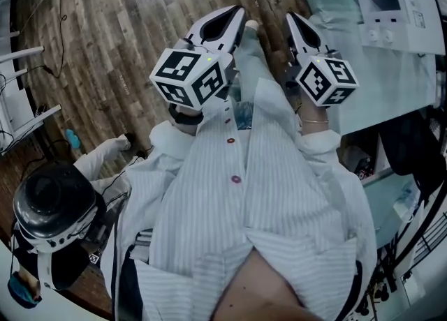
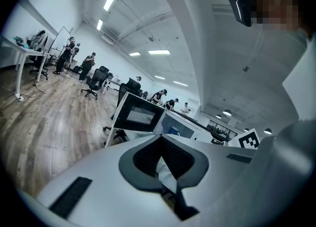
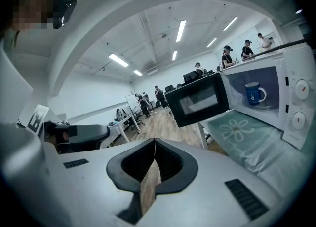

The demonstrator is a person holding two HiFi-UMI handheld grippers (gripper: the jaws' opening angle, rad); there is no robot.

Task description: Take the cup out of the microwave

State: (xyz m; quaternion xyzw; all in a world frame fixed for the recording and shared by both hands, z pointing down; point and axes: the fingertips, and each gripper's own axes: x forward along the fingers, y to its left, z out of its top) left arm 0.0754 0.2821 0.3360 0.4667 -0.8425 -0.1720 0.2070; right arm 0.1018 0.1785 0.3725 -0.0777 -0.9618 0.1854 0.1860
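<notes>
A blue cup [image 3: 254, 94] stands inside a white microwave [image 3: 296, 105] whose dark door [image 3: 200, 103] is swung open to the left. The microwave sits on a table covered by a pale cloth with a flower print [image 3: 242, 132]. My right gripper [image 3: 154, 143] is short of the table, its jaws shut with nothing between them. The left gripper [image 2: 161, 137] is beside it, also shut and empty, facing the door [image 2: 138, 115]; the cup [image 2: 173, 130] shows as a small blue spot behind it. From the head view both grippers [image 1: 227, 23] [image 1: 297, 26] are held out in front of a striped white coat, with the microwave [image 1: 405, 12] at the upper right.
Wooden floor [image 1: 126, 47] lies below and to the left. A black rounded helmet-like object [image 1: 52, 204] sits at the lower left. White desk legs [image 1: 21, 103] stand at the left edge. Several people and office chairs [image 2: 94, 80] are far back in the room.
</notes>
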